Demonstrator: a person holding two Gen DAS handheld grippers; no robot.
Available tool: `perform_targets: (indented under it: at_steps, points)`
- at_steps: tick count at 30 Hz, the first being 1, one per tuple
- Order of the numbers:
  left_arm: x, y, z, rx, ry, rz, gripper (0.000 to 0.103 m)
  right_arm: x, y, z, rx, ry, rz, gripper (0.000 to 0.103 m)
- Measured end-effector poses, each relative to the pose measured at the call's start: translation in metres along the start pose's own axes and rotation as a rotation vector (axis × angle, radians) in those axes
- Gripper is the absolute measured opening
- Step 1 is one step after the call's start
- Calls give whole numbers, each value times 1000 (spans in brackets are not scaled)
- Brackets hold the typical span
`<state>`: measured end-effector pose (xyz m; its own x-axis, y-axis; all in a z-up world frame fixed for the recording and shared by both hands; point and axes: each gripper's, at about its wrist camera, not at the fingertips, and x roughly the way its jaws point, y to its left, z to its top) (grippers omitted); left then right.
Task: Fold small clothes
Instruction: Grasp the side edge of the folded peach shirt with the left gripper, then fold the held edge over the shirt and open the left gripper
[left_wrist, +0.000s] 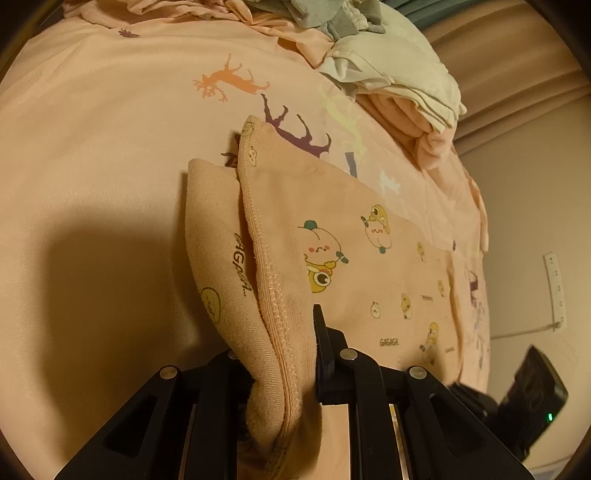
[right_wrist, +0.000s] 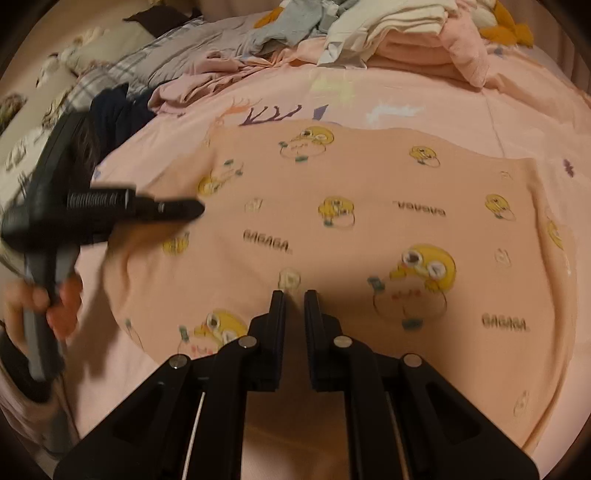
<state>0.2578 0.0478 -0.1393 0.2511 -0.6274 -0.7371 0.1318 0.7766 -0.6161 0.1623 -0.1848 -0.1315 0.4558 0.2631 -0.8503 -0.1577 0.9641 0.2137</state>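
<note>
Peach prints on a pink bed

The garment (right_wrist: 351, 229) is peach, scattered with yellow cartoon ducks, small teal accents and dark "GAGAGA" lettering. The bedsheet (left_wrist: 110, 129) beneath is pale pink, printed with orange, purple and white deer silhouettes. The clothes pile (right_wrist: 399, 33) shows cream, pink and grey. Both grippers (right_wrist: 293, 295) are black.

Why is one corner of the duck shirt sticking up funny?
The left gripper has pinched the duck shirt by its hem and lifted that corner, so it bunches while the rest lies flat. That is folding, not a mess.
</note>
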Motion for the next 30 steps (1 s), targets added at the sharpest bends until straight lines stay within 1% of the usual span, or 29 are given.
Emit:
perform_targets:
  at_steps: [1,4,6,8,9,10,11,12,13,14,17,21,24,27,30]
  points:
    - [0,0,0,-1,0,5,15,-4,2,-4,1,-3,7,14]
    - [1,0,0,-10,-1,14,15,-20,6,-15,14,-28,56,14]
    - [2,0,0,-18,-2,19,15,-23,11,-22,-3,-61,45,14]
    - [2,0,0,-33,1,30,15,-8,14,-31,-8,-12,28,15]
    - [1,-3,1,-32,1,41,15,-3,16,-37,-20,-7,19,14]
    - [-1,-7,0,-24,1,61,15,-6,20,-38,-41,-28,10,15]
    - [-3,-12,0,-11,-1,86,15,-8,21,-39,-49,-29,17,15]
    - [-5,-17,0,4,-5,106,14,-12,17,-38,-23,-30,45,15]
    - [-7,-23,0,19,-13,120,10,-14,13,-38,5,-34,71,14]
    - [-11,-29,0,31,-26,133,10,-16,6,-37,40,-41,99,14]
    - [-22,-47,1,57,-69,160,7,-24,-15,-37,132,-69,129,14]
    - [-30,-84,0,142,-100,194,7,-34,-33,-39,211,-116,173,14]
    - [-27,-115,-3,215,-94,212,7,-39,-47,-39,261,-144,198,14]
    - [-15,-152,-8,309,-80,263,7,-45,-61,-39,315,-171,220,14]
    - [-4,-178,-16,380,-72,311,7,-54,-78,-40,374,-215,216,14]
